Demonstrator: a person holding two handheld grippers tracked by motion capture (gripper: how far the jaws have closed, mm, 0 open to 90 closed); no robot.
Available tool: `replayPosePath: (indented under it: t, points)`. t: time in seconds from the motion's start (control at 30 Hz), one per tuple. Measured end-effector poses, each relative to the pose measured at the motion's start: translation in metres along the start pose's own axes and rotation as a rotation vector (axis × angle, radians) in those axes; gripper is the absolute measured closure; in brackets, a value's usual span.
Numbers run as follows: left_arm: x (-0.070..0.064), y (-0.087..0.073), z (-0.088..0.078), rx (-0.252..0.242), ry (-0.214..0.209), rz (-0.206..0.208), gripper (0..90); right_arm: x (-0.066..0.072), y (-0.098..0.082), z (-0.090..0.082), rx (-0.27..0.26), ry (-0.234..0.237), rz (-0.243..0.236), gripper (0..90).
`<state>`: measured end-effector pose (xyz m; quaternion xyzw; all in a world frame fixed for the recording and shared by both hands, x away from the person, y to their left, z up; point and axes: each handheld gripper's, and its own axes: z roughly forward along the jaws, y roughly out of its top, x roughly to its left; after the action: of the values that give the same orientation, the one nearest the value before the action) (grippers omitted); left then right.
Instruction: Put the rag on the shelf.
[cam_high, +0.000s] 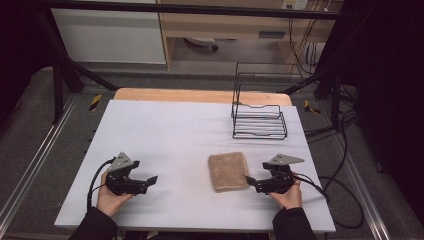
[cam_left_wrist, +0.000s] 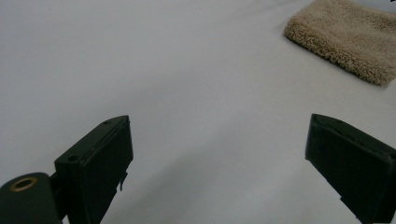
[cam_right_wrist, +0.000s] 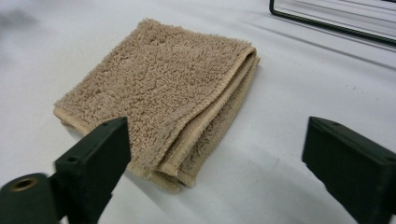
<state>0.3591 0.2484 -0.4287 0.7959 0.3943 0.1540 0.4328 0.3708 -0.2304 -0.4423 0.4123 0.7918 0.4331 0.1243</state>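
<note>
A folded tan towel (cam_high: 228, 171) lies flat on the white table (cam_high: 170, 130), right of the middle and near the front. My right gripper (cam_high: 251, 182) sits low at the towel's right edge and points left at it. In the right gripper view the jaws (cam_right_wrist: 215, 140) stand open, and the towel (cam_right_wrist: 163, 93) lies just ahead with its near corner beside the left jaw, untouched by the pads. My left gripper (cam_high: 150, 182) hovers over bare table at the front left, pointing right. Its jaws (cam_left_wrist: 217, 140) are open and empty, with the towel (cam_left_wrist: 343, 39) farther off.
A black wire rack (cam_high: 259, 120) stands at the back right of the table, behind the towel; its base bar (cam_right_wrist: 336, 21) shows in the right gripper view. Cables trail from both grippers, the right one looping off the table's right side. A wooden strip borders the far edge.
</note>
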Motion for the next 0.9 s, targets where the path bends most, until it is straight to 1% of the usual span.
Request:
replayPosePath:
  t: [0.1, 0.13, 0.2, 0.3, 0.33, 0.37, 0.5, 0.53, 0.6, 0.9]
  points:
    - [-0.006, 0.004, 0.006, 0.006, 0.0, -0.005, 7.3, -0.001, 0.0, -0.001, 0.005, 0.003, -0.005, 3.6]
    - [-0.008, 0.006, 0.008, 0.01, -0.002, 0.0, 7.3, -0.001, 0.0, -0.002, 0.0, 0.002, -0.01, 3.2]
    - [-0.012, 0.01, 0.013, 0.014, -0.006, 0.003, 7.3, -0.002, -0.001, -0.003, -0.008, 0.006, -0.003, 2.6]
    - [-0.019, 0.017, 0.02, 0.013, -0.01, 0.01, 7.2, -0.002, -0.001, -0.004, -0.006, 0.007, -0.005, 1.3]
    - [-0.019, 0.017, 0.02, 0.013, -0.01, 0.01, 7.2, -0.002, -0.001, -0.004, -0.004, 0.006, -0.009, 0.8]
    - [-0.023, 0.021, 0.024, 0.014, -0.017, 0.016, 7.2, -0.002, -0.001, -0.004, -0.004, 0.005, -0.009, 0.5]
    - [-0.032, 0.029, 0.035, 0.016, -0.032, 0.029, 7.2, -0.002, -0.001, -0.004, -0.01, -0.003, -0.013, 0.4]
    - [-0.032, 0.029, 0.035, 0.016, -0.032, 0.029, 7.1, -0.002, -0.001, -0.004, -0.01, -0.003, -0.013, 0.4]
    - [-0.039, 0.035, 0.044, 0.02, -0.043, 0.035, 7.2, -0.002, -0.001, -0.006, -0.018, -0.003, -0.009, 0.4]
    - [-0.052, 0.053, 0.068, 0.029, -0.062, 0.031, 7.2, -0.002, -0.001, -0.006, -0.018, -0.003, -0.012, 0.4]
